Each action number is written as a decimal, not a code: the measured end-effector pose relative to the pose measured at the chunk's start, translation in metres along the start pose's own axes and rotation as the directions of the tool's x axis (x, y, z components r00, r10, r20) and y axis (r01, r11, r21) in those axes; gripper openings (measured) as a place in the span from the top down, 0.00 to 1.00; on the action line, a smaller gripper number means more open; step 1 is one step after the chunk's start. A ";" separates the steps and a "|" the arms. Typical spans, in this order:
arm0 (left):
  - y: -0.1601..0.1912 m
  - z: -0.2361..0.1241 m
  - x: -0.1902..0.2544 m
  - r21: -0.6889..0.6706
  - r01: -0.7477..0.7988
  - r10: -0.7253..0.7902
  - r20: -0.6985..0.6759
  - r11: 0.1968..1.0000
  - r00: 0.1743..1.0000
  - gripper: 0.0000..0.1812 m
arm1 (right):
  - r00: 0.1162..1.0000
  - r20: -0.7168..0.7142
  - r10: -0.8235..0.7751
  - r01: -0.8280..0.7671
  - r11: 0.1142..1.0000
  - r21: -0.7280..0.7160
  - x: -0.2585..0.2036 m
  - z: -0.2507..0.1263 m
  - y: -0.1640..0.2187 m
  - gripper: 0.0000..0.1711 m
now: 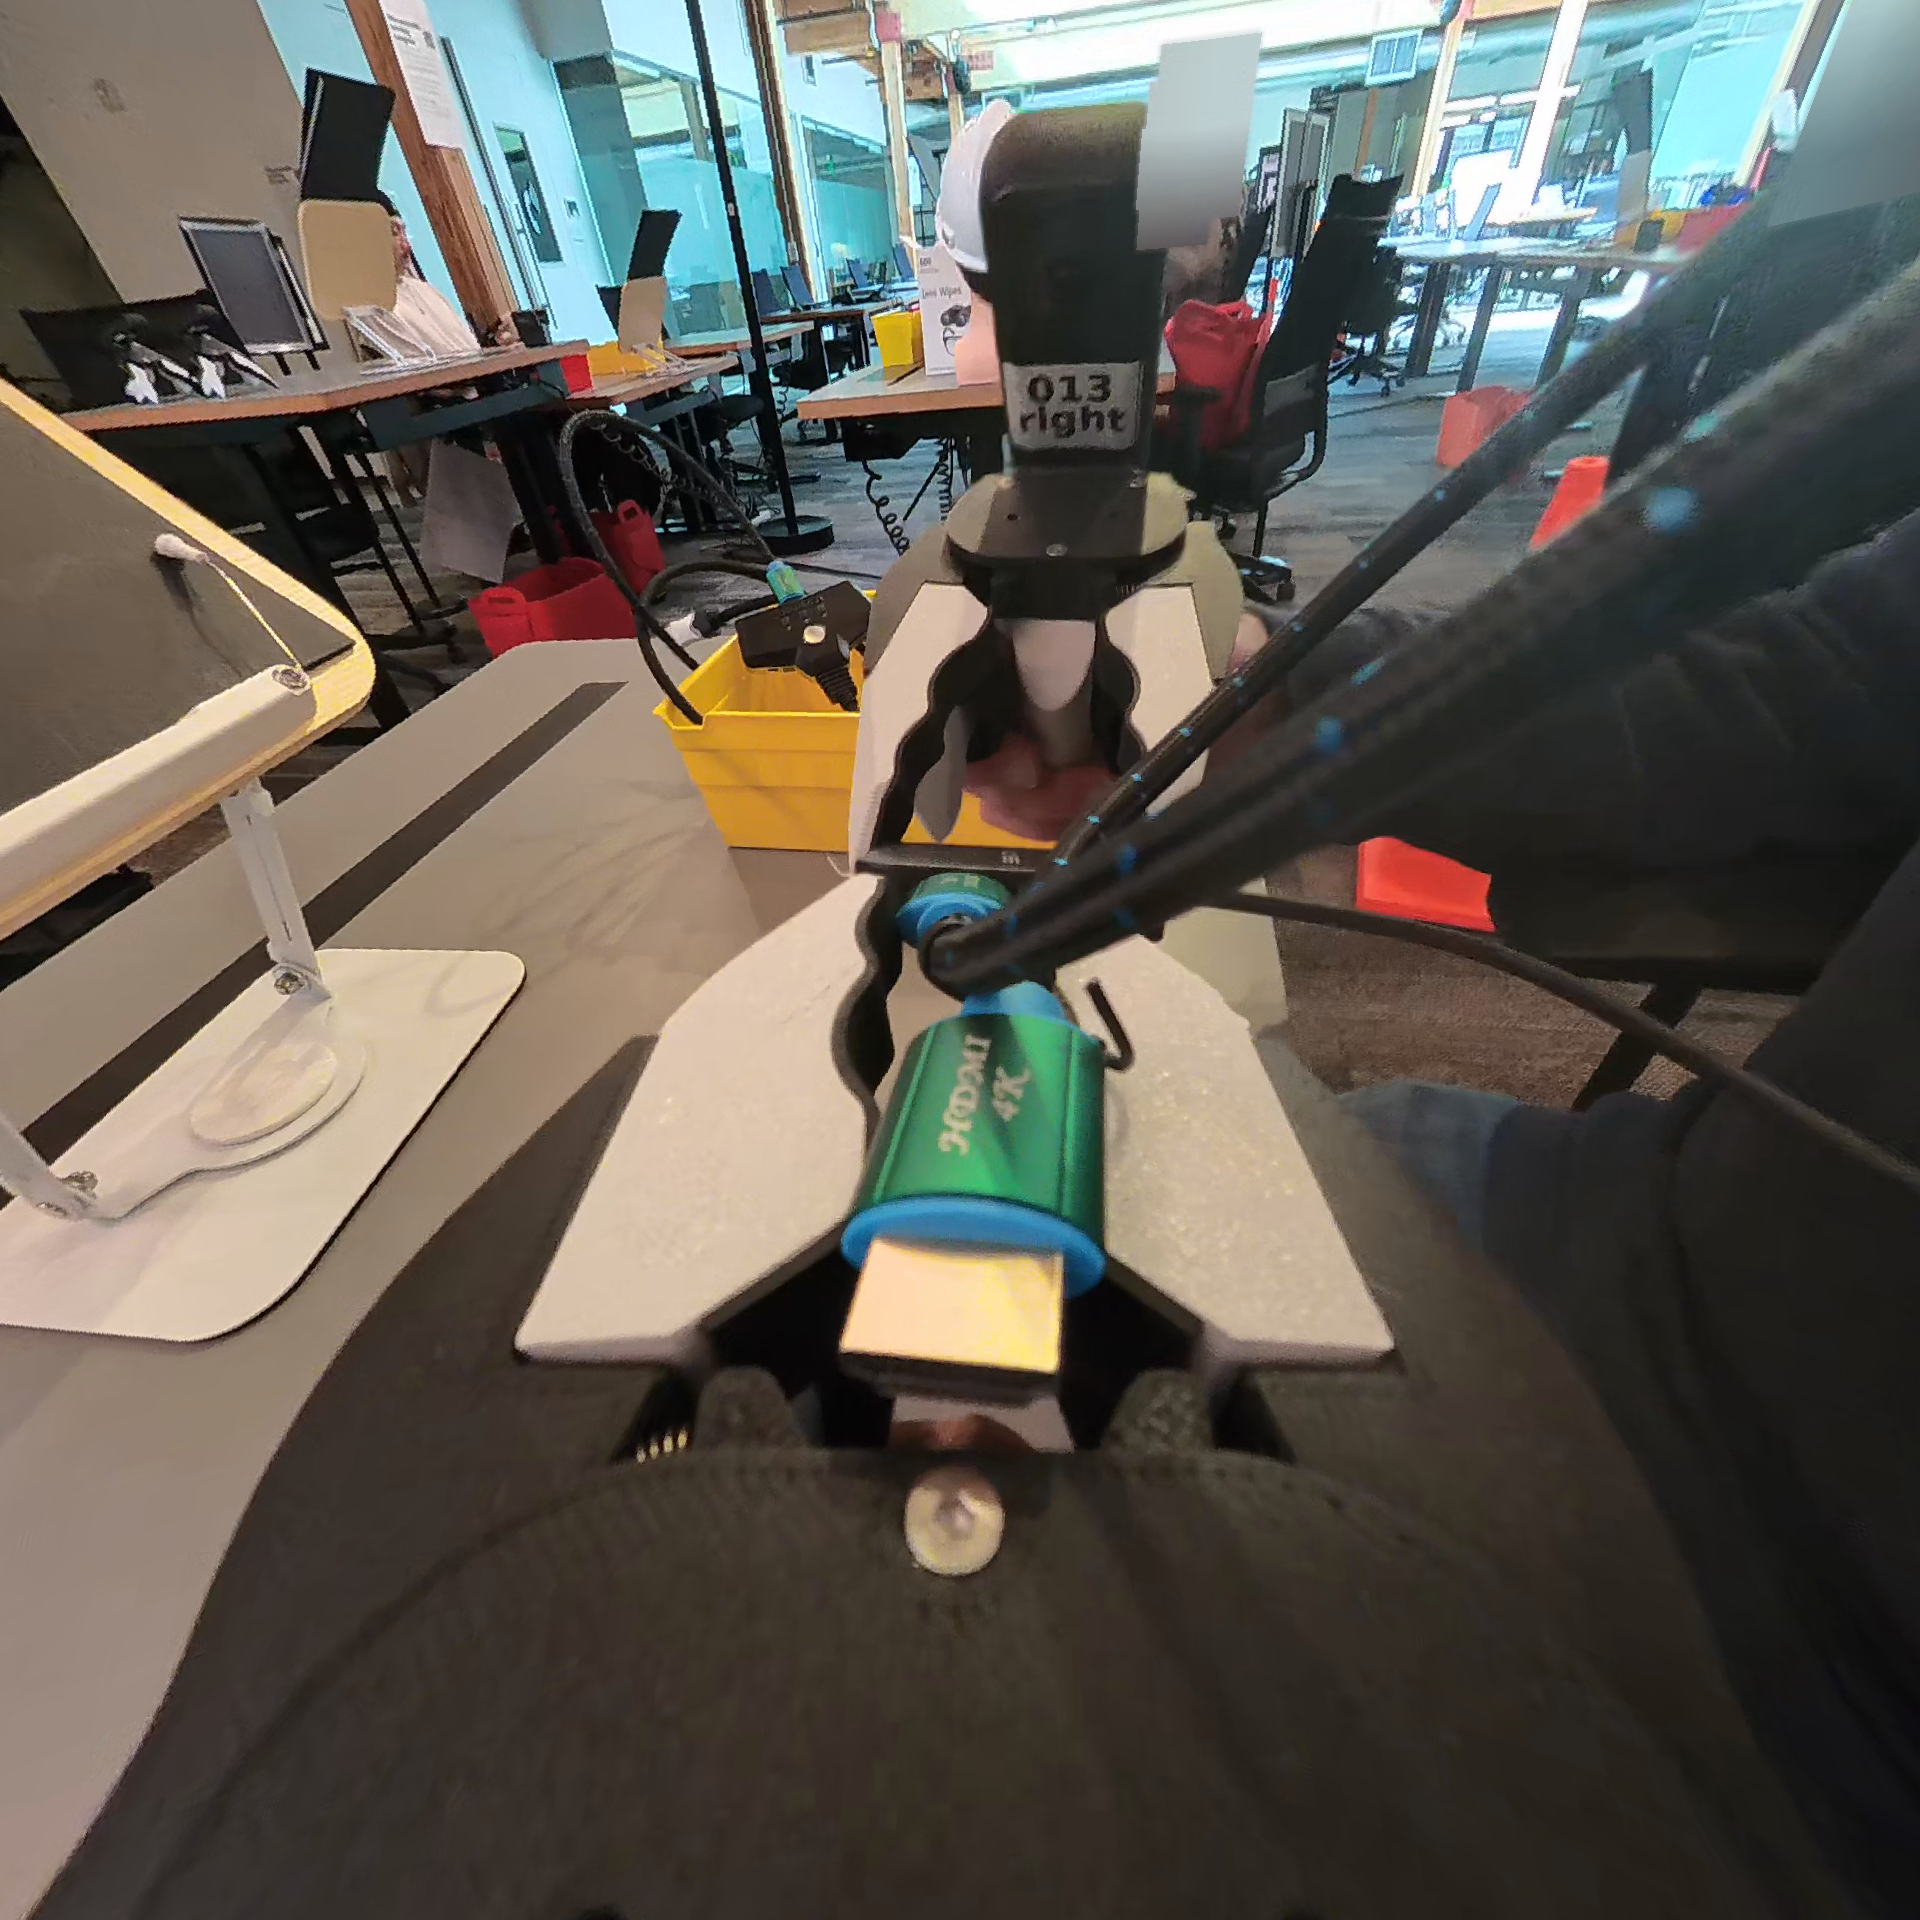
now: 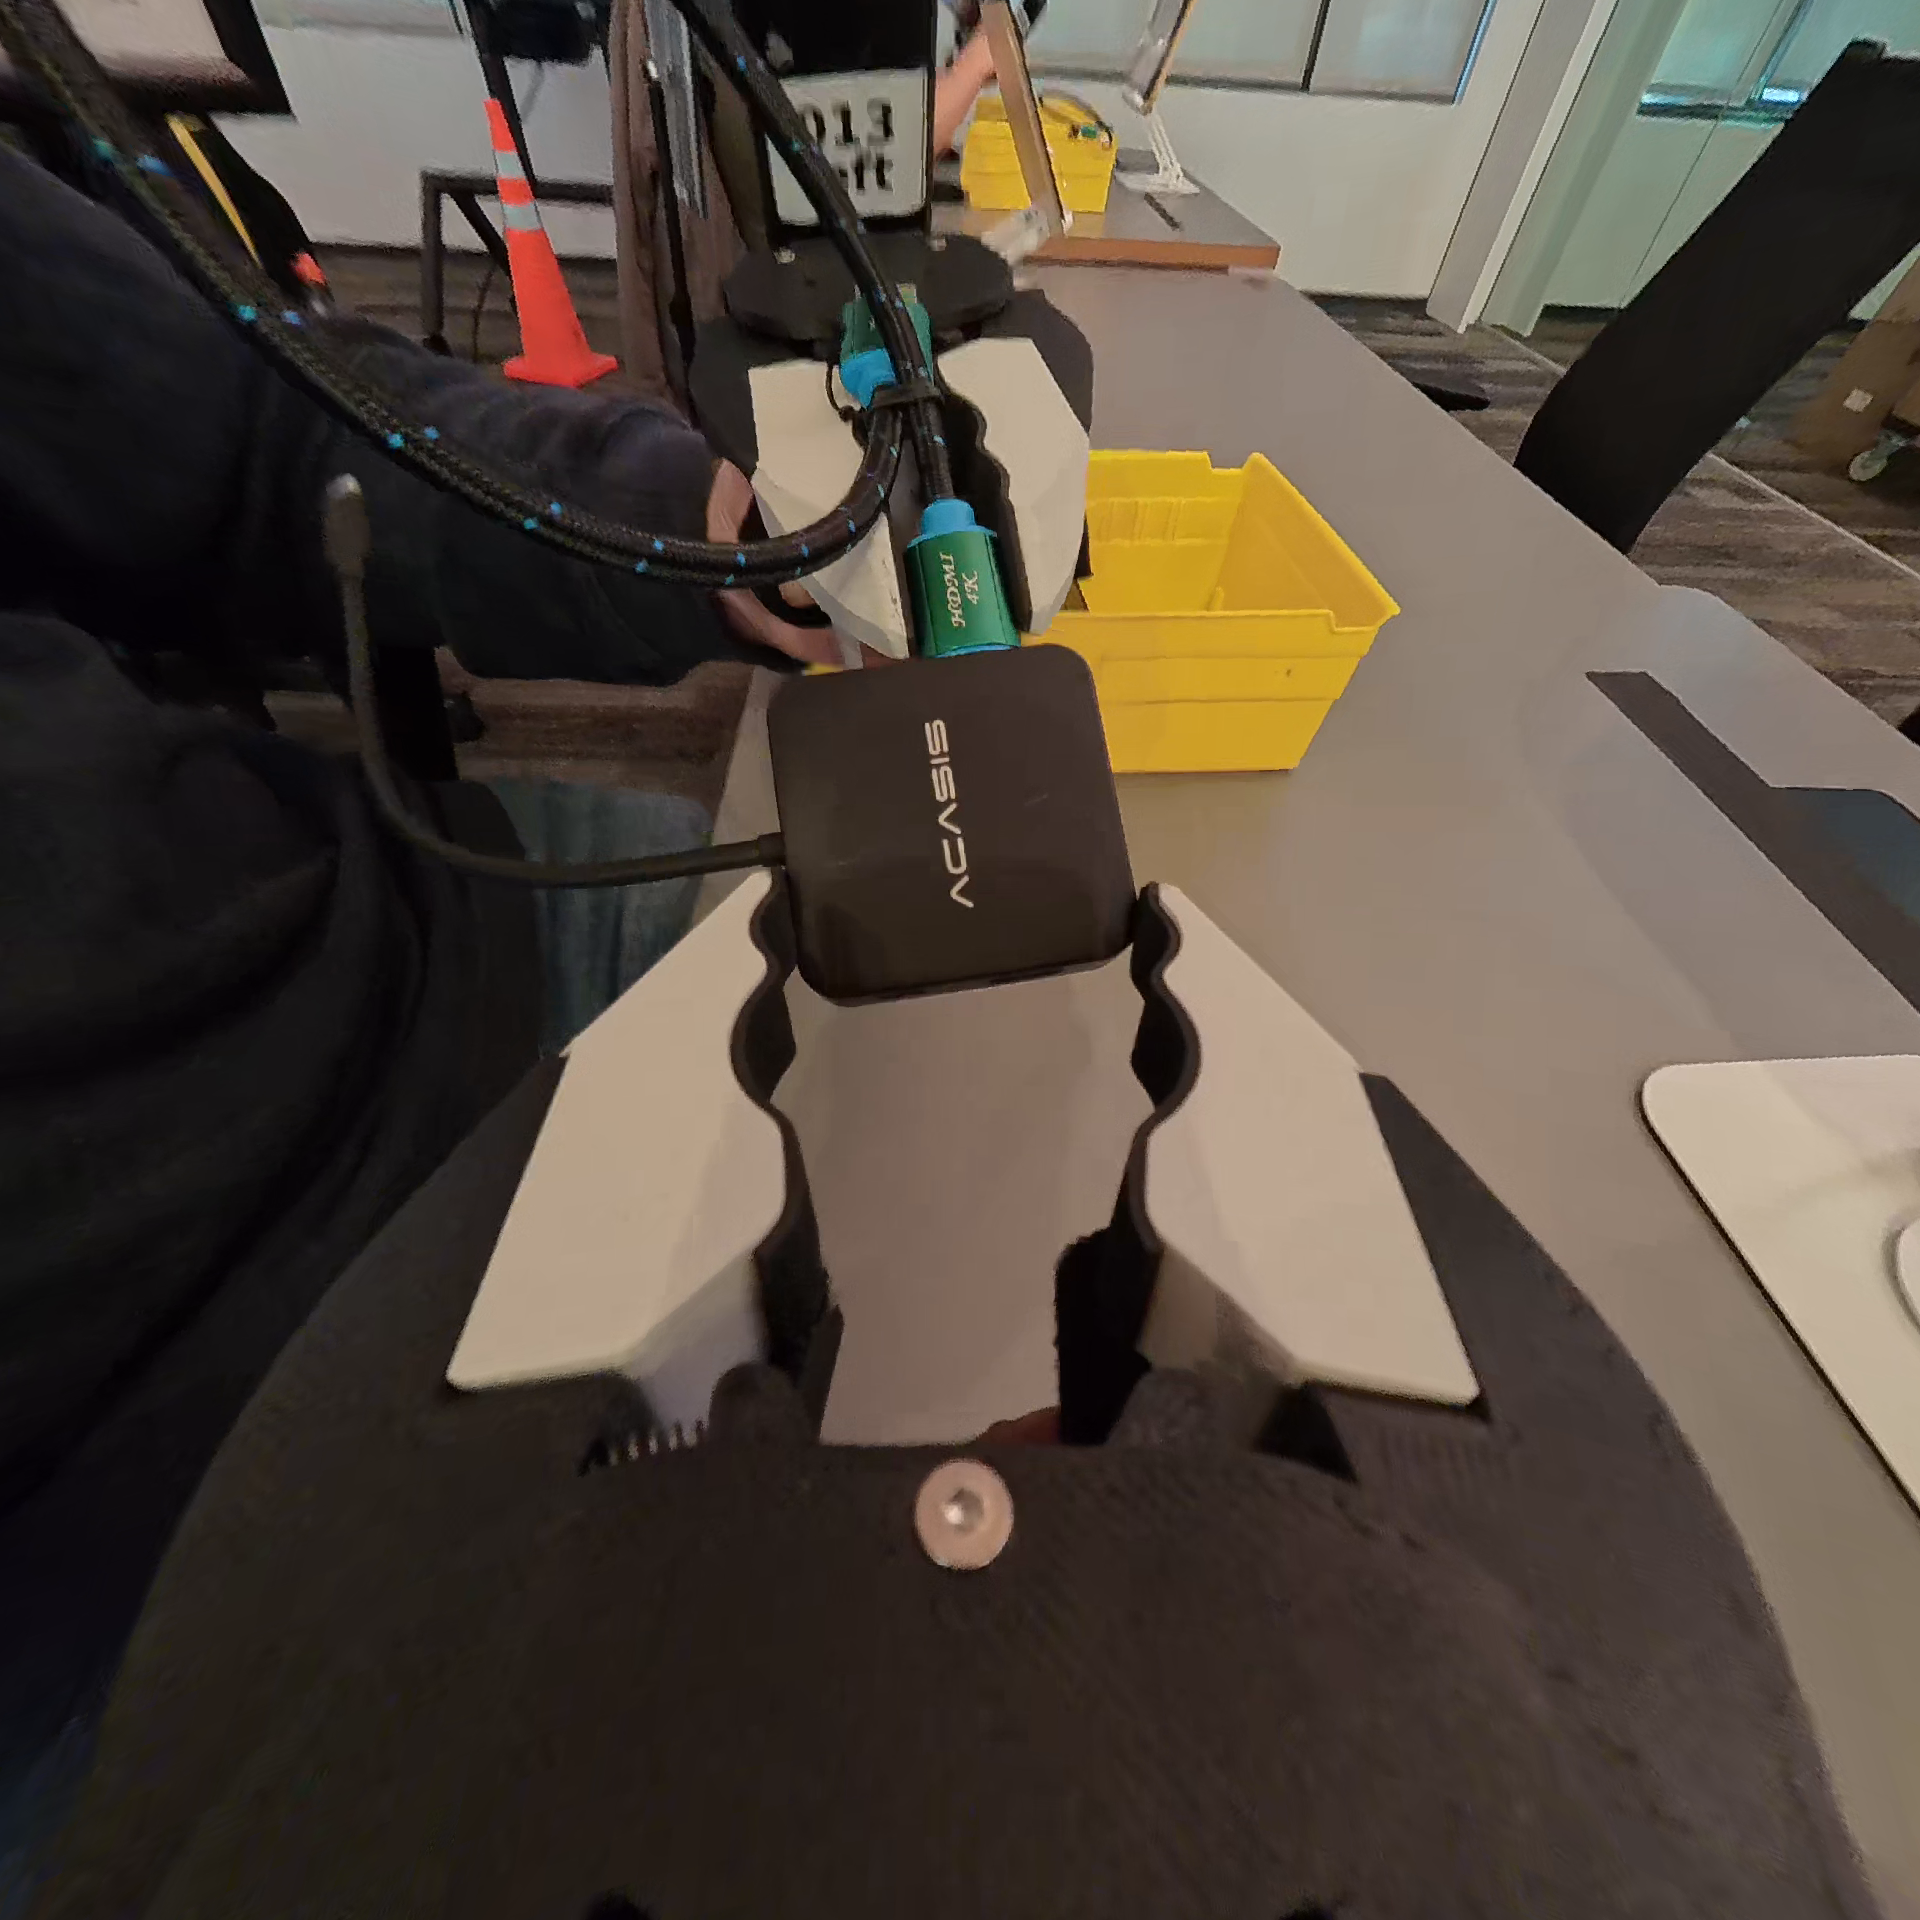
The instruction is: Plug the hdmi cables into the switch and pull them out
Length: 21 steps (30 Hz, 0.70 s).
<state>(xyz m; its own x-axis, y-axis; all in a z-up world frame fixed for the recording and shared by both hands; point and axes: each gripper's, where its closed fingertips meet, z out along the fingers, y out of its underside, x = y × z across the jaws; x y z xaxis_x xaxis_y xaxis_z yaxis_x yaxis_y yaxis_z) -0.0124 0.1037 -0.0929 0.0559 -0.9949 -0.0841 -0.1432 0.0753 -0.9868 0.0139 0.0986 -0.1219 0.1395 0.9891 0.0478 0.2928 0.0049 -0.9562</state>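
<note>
My right gripper [image 2: 961,914] is shut on the near edge of a black square switch [image 2: 935,810] and holds it above the grey table. A green hdmi connector [image 2: 954,597] with blue collars is plugged into the switch's far side. My left gripper [image 1: 987,935] faces the right one and is shut on the bundled black braided hdmi cable [image 1: 1039,914], with the plugged connector [image 1: 940,896] at its fingertips. The cable's other green connector [image 1: 987,1122] lies free between the left fingers, its metal plug towards the camera. In the left wrist view the switch [image 1: 956,858] shows only as a thin edge.
A yellow bin [image 2: 1226,623] stands on the grey table [image 2: 1455,831] behind the grippers, holding another black switch [image 1: 800,623]. A white tablet stand [image 1: 260,1091] is beside it. A thin black lead [image 2: 571,873] runs off the held switch. A person's dark sleeve [image 2: 260,623] is close by.
</note>
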 end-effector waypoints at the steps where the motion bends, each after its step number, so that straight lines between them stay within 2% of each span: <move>1: 0.003 0.001 -0.001 -0.015 -0.006 0.006 0.003 1.000 1.000 0.87 | 1.000 -0.008 -0.004 0.004 1.000 -0.024 0.001 0.001 0.004 0.62; 6: 0.007 0.002 -0.001 -0.054 -0.027 0.027 0.002 0.998 1.000 0.87 | 1.000 -0.015 -0.007 0.006 0.997 -0.073 0.002 0.004 0.012 0.62; 14: 0.010 0.006 0.003 -0.085 -0.039 0.039 -0.004 0.996 0.999 0.87 | 0.991 -0.052 -0.120 0.106 0.973 -0.206 0.001 0.014 0.022 0.58; 21: 0.012 0.010 0.009 -0.095 -0.046 0.043 -0.029 0.994 0.999 0.88 | 0.989 -0.020 -0.145 0.134 0.953 -0.270 -0.004 0.022 0.034 0.55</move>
<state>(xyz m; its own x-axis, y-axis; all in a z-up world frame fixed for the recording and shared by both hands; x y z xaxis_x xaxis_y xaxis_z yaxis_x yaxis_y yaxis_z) -0.0039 0.0961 -0.1069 0.0213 -0.9922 -0.1226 -0.2387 0.1140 -0.9644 0.0021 0.0983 -0.1607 0.1146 0.9747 0.1920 0.5534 0.0979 -0.8271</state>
